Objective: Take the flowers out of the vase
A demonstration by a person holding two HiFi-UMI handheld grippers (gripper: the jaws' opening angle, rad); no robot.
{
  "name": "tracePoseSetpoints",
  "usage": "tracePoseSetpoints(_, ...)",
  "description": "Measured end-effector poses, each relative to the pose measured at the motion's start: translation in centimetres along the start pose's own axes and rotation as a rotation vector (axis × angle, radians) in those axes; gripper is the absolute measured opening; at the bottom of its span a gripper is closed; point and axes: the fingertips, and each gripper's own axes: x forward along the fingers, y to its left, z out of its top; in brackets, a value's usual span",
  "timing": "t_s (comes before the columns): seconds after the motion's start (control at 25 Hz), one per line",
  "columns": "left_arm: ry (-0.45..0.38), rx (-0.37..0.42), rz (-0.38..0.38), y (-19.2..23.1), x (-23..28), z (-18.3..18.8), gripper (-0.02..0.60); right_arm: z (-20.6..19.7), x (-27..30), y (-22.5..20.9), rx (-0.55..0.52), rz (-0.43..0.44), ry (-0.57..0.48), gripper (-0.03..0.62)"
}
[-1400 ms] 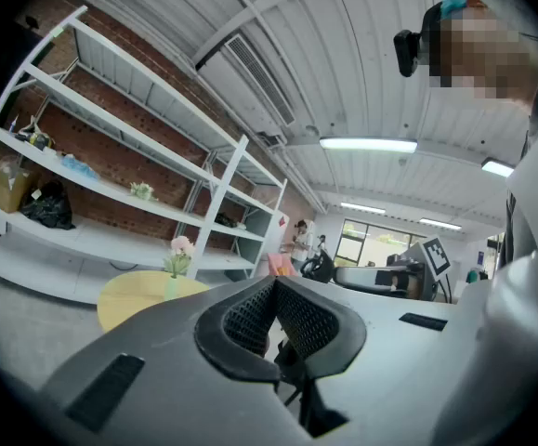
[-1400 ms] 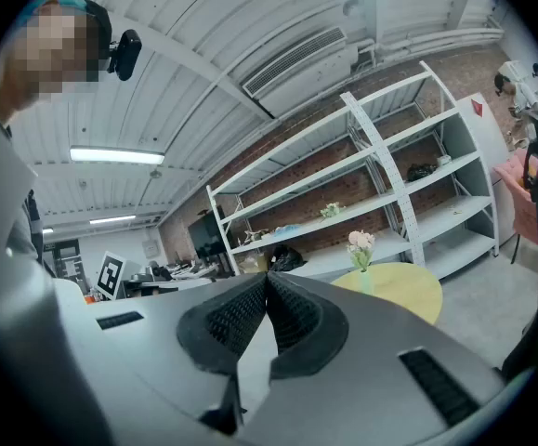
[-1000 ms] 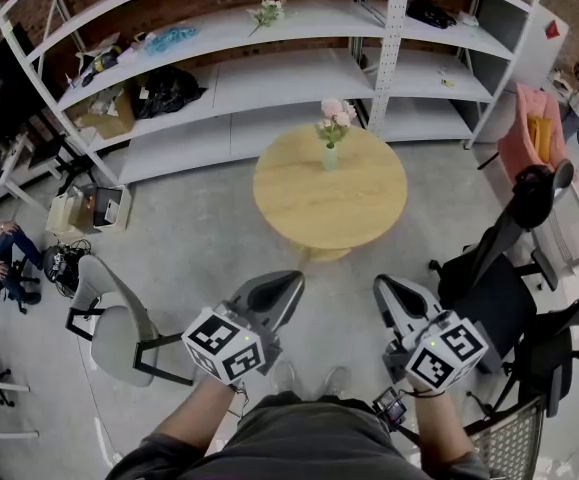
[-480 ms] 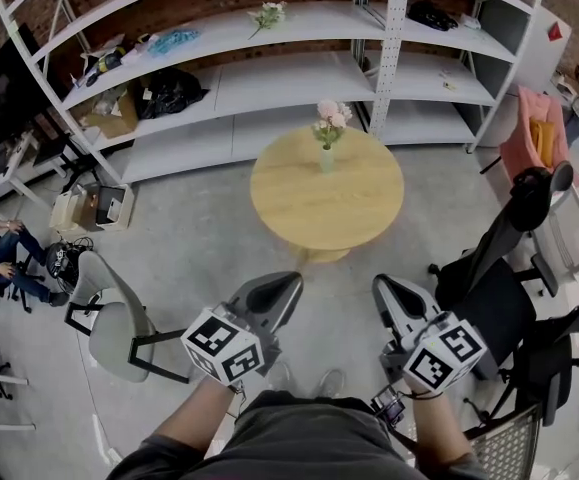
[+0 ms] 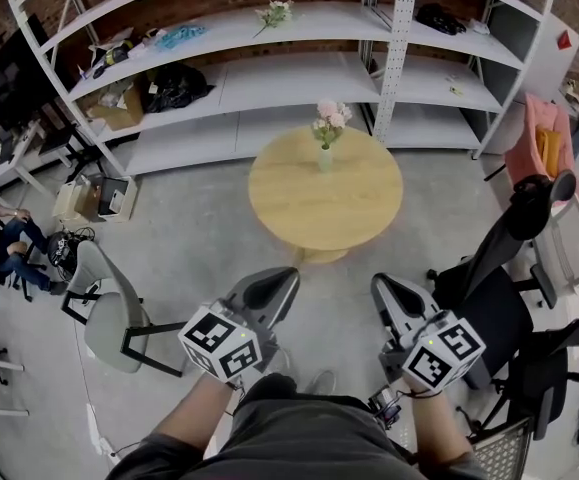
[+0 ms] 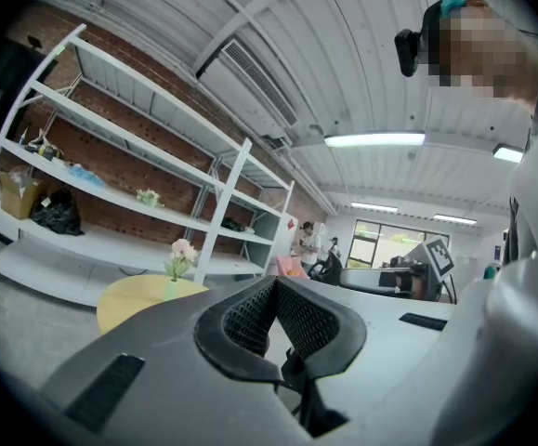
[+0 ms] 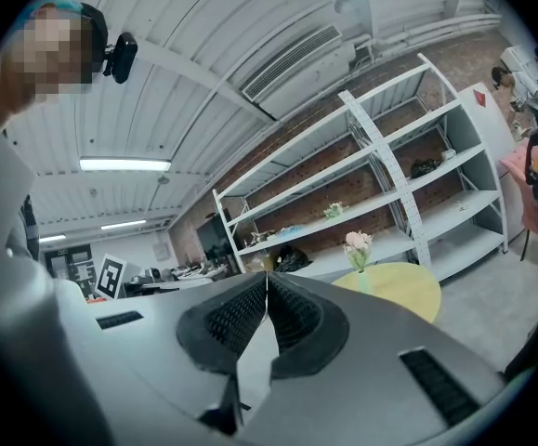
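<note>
Both claws are shut tight, and nothing is between their jaws. The left claw [image 5: 287, 276] and the right claw [image 5: 381, 284] are side by side, pointing level. The pink flowers [image 5: 331, 115] stand in a small green vase [image 5: 325, 158], far ahead of both claws. The vase is on the far side of a round table [image 5: 324, 208]. Behind it are white shelves [image 5: 269, 78]. A grey chair [image 5: 104, 318] is left of the left claw. A black chair [image 5: 484, 298] is right of the right claw.
</note>
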Motion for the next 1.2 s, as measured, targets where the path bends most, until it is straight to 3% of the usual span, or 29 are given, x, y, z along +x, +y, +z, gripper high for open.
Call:
tracePoseSetpoints(0.4, 0.002, -0.013, 0.005, 4.1, 2.0, 0.5, 0.009, 0.1, 4.3, -2.2, 0.007, -0.003, 0.015, 0.015)
tracePoseSetpoints(1.2, 0.057, -0.041, -0.108, 20.7, 9.9, 3.8, 0.009, 1.6, 21.3, -8.2, 0.029, -0.121, 0.016, 0.015)
